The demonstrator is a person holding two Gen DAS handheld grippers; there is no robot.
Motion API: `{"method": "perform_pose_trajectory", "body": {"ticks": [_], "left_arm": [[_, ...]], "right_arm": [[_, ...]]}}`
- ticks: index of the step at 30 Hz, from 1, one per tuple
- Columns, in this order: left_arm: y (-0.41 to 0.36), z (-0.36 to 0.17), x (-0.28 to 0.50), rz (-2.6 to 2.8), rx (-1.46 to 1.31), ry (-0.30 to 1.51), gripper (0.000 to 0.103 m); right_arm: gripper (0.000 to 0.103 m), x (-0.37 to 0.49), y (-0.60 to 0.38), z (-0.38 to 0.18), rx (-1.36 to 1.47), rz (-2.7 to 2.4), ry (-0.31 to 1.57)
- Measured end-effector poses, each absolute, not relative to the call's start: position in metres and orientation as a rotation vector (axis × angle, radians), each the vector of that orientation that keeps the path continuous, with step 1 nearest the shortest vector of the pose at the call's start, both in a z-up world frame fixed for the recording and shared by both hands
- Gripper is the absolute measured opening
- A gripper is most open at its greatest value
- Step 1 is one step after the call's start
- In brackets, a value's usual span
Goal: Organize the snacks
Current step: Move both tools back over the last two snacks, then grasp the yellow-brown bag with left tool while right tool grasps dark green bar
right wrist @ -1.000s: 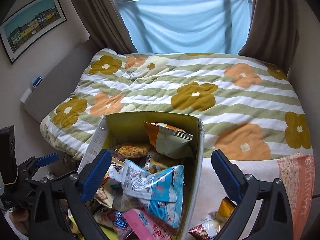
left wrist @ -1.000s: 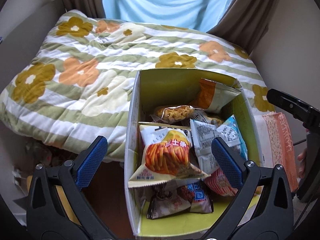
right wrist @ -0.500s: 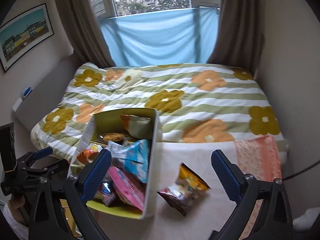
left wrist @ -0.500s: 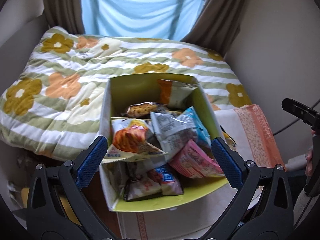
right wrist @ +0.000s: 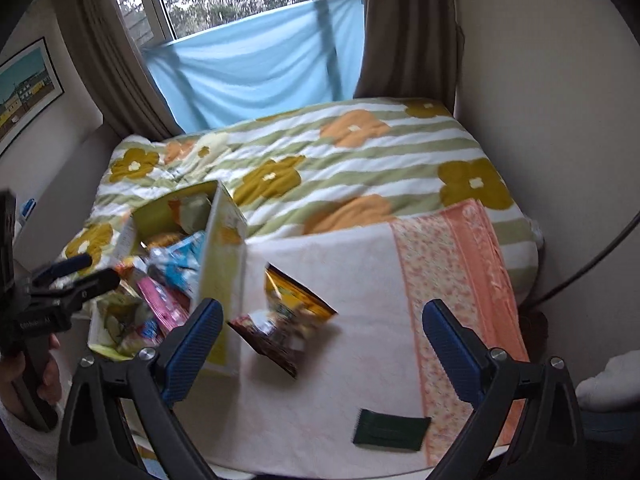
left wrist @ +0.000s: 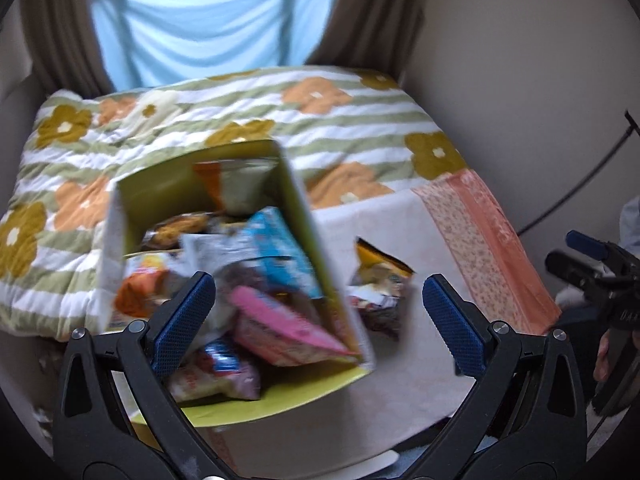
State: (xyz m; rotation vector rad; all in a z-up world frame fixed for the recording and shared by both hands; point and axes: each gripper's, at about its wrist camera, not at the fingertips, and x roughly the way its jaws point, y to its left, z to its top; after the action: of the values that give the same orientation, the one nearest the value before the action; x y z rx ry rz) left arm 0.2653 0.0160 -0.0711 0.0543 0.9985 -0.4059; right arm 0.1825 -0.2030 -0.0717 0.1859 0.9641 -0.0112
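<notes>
A cardboard box (left wrist: 304,216) with a yellow-green inside holds several snack packets, among them a pink one (left wrist: 276,324) and a light blue one (left wrist: 276,248). The same box (right wrist: 222,248) shows at the left of the right wrist view. Two loose packets lie on the white cloth beside it: a yellow one (right wrist: 294,294) and a dark one (right wrist: 268,334), also seen as a loose pile (left wrist: 378,288) from the left. My left gripper (left wrist: 318,322) is open above the box's near corner. My right gripper (right wrist: 322,334) is open over the loose packets. Neither holds anything.
A white cloth with an orange patterned border (right wrist: 452,272) covers the table. A dark green flat rectangle (right wrist: 390,428) lies near its front edge. Behind is a bed with a flowered striped quilt (right wrist: 320,160), a window and curtains. A cable (right wrist: 592,256) runs down the right wall.
Both grippers have pulled back and up from the box, so more of the table shows. The views swung right, and the loose packets came into the left wrist view. Both grippers stayed open.
</notes>
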Motion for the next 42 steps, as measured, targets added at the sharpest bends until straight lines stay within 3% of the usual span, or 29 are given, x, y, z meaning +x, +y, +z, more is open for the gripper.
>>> {"method": "perform_pose_trajectory", "body": {"ticks": [13, 23, 30, 42], "left_arm": [[-0.139, -0.179, 0.286, -0.430, 0.348, 1.247, 0.103], [-0.160, -0.247, 0.309, -0.280, 0.498, 1.355, 0.103], [-0.173, -0.259, 0.318, -0.245, 0.564, 1.365, 0.103], [-0.177, -0.277, 0.327, -0.217, 0.609, 1.416, 0.103]], "right_arm": [[0.100, 0.149, -0.251, -0.180, -0.163, 0.167, 1.217], [0.100, 0.135, -0.234, -0.251, -0.403, 0.465, 1.279], [0.100, 0.129, -0.215, -0.285, -0.588, 0.587, 1.277], [0.099, 0.160, -0.232, -0.292, -0.472, 0.487, 1.257]]}}
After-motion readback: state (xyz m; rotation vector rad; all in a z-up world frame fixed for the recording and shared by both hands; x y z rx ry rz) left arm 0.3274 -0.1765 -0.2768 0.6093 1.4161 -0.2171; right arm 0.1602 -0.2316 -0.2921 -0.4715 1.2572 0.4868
